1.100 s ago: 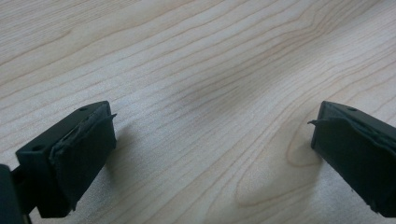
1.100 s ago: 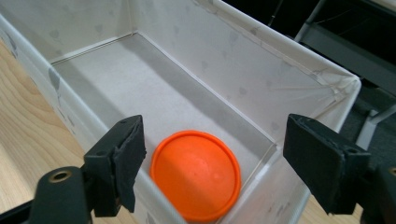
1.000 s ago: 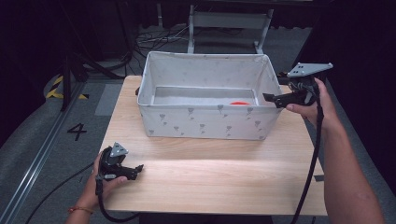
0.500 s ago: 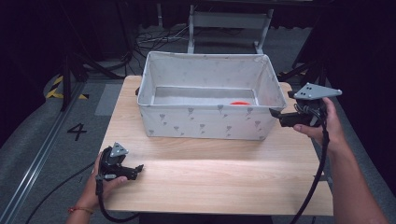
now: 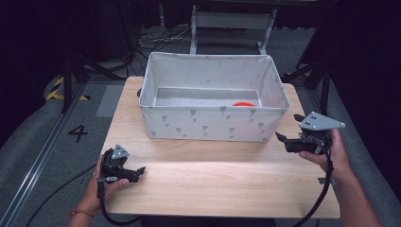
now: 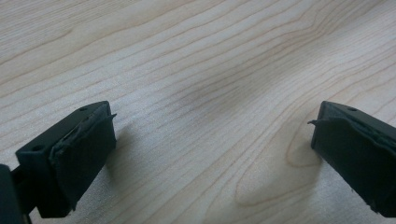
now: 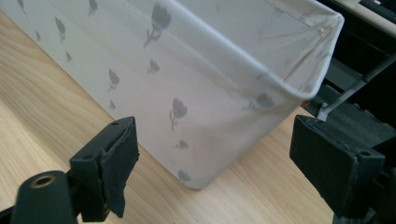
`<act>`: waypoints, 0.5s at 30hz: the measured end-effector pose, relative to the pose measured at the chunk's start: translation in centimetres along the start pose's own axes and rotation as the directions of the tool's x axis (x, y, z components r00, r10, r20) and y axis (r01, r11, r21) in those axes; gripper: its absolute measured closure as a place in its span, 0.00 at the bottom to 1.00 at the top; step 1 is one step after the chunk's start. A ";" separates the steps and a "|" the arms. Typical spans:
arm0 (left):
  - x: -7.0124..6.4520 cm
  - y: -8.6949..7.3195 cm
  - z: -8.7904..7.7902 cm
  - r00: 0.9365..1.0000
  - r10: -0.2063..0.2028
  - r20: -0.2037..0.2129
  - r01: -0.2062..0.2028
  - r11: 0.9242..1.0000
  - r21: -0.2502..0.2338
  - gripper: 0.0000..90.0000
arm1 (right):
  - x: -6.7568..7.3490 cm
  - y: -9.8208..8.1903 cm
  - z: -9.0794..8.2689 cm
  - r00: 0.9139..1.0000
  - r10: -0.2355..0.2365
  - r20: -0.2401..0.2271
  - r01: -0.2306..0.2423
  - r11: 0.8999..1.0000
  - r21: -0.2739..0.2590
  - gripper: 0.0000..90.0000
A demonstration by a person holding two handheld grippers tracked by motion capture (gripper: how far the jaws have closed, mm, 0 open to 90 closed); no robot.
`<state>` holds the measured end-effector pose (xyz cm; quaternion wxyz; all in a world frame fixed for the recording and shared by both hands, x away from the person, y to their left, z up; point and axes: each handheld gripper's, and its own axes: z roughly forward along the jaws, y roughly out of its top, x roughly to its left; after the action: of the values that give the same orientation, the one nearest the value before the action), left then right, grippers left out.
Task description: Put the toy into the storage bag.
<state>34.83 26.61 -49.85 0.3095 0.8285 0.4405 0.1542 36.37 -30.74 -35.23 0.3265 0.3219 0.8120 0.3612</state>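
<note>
Work surface is a light wooden table point(image 5: 222, 184), grain clean, standing on grey floor point(image 5: 42, 142) marked with a painted numeral 4 point(image 5: 78, 133) and a yellow-black hazard strip point(image 5: 56, 89); the surroundings are dark, with loose cables point(image 5: 156, 38) and a metal frame point(image 5: 231, 23) behind the table. A white fabric bin point(image 5: 213, 125) printed with small grey flowers occupies the far half of the table, its back wall near the far edge, and a red object point(image 5: 243, 103) lies on its floor toward the right end. The front half of the tabletop is open board from edge to edge. The left gripper point(image 5: 139, 171) rests low at the near left corner, jaws spread apart over bare wood, nothing between them. The right gripper point(image 5: 289, 133) is held just off the bin's near right corner, close to the table's right edge; its jaws have just been opening, stand wide and bracket that corner without touching it, holding nothing.
</note>
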 end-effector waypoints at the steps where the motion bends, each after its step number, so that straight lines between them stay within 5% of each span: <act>1: 0.0 0.0 0.0 1.000 0.000 0.000 0.000 1.000 0.000 0.00 | 0.2 -0.5 0.1 1.000 -0.001 0.002 0.001 1.000 0.004 0.18; 15: 0.0 0.0 0.0 1.000 0.001 0.000 -0.001 1.000 0.001 0.00 | 1.6 -5.7 2.0 0.999 0.014 -0.047 -0.010 0.996 0.086 0.18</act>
<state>34.82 26.61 -49.85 0.3092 0.8287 0.4404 0.1542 35.33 -31.76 -41.26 0.2907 0.3318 0.8324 0.3356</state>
